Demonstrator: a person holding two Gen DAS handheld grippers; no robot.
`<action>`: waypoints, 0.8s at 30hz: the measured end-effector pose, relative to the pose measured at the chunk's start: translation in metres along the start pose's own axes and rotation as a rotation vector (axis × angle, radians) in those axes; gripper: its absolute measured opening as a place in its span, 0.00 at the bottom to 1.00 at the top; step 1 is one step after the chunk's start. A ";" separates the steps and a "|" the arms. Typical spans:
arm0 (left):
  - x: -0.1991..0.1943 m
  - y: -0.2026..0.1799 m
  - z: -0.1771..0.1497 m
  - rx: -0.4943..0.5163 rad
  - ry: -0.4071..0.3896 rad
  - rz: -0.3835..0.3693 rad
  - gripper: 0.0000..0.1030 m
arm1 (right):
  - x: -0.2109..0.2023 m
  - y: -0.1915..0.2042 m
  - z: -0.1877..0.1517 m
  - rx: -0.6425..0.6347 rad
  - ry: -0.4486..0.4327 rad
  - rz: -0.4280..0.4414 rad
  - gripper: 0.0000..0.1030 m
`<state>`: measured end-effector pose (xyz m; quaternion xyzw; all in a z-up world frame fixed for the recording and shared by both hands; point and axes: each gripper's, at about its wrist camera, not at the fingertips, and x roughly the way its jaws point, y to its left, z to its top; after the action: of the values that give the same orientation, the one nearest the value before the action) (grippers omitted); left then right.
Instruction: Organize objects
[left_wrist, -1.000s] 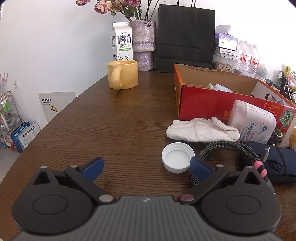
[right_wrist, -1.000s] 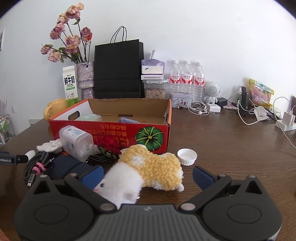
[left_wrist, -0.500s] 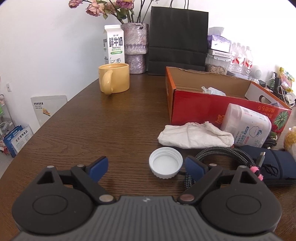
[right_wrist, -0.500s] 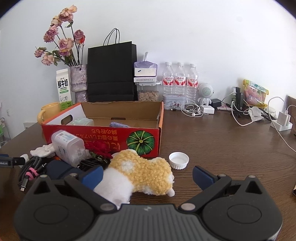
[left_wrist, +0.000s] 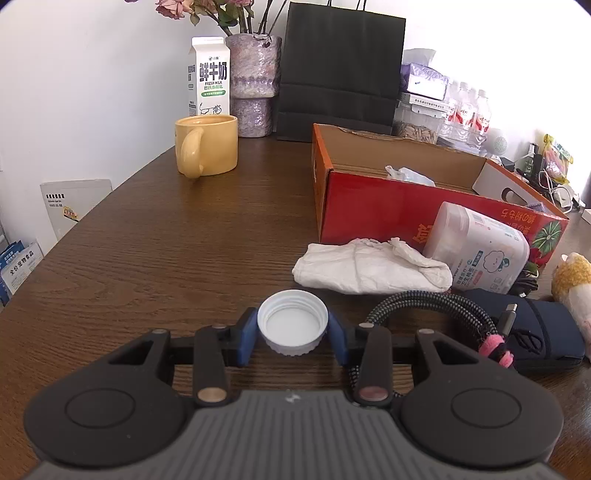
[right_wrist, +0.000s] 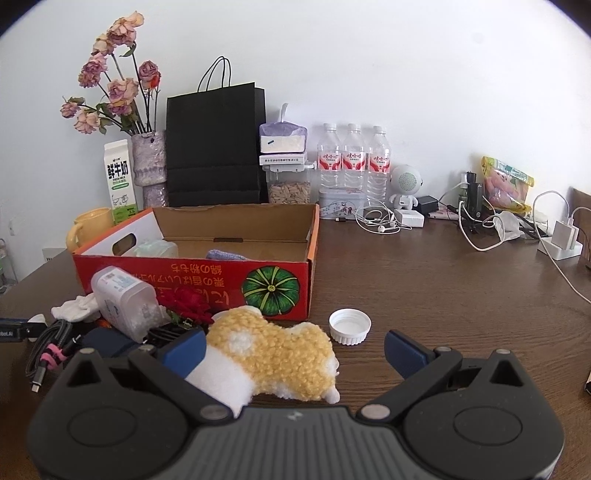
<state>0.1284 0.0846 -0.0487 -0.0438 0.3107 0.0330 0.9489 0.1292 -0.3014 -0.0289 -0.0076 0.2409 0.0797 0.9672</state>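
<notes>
Bright, even daylight; the wall (left_wrist: 535, 66) right of the black bag (left_wrist: 340, 70) glares white; fisheye bends and darkens corners.

The dark brown wooden table (left_wrist: 155, 258) shows a fine open grain under a soft sheen, and on it the white ribbed plastic bottle cap (left_wrist: 293, 322) looks smooth and matt, with the crumpled white cloth (left_wrist: 369, 267) at its one o'clock limp and creased, and the black-and-white braided fabric cable (left_wrist: 436, 306) at its three o'clock coarse. At eleven o'clock stands the glossy yellow ceramic mug (left_wrist: 207, 146), and behind it the printed paper milk carton (left_wrist: 209, 75). In the right wrist view the yellow-and-white plush toy (right_wrist: 273, 356) is nubbly and matt, and the red printed cardboard box (right_wrist: 207, 280) at its twelve o'clock has a slight shine outside and raw brown board inside.
</notes>
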 end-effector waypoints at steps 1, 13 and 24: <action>0.000 0.000 0.000 -0.001 -0.002 0.002 0.40 | 0.001 -0.001 0.000 0.000 -0.001 -0.002 1.00; -0.002 0.003 0.004 -0.022 -0.018 0.032 0.40 | 0.017 -0.016 0.017 0.001 -0.026 -0.020 1.00; -0.006 0.007 0.012 -0.046 -0.042 0.060 0.40 | 0.059 -0.041 0.029 0.021 0.030 -0.057 1.00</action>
<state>0.1303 0.0923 -0.0362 -0.0558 0.2910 0.0695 0.9526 0.2003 -0.3312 -0.0314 -0.0057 0.2557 0.0493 0.9655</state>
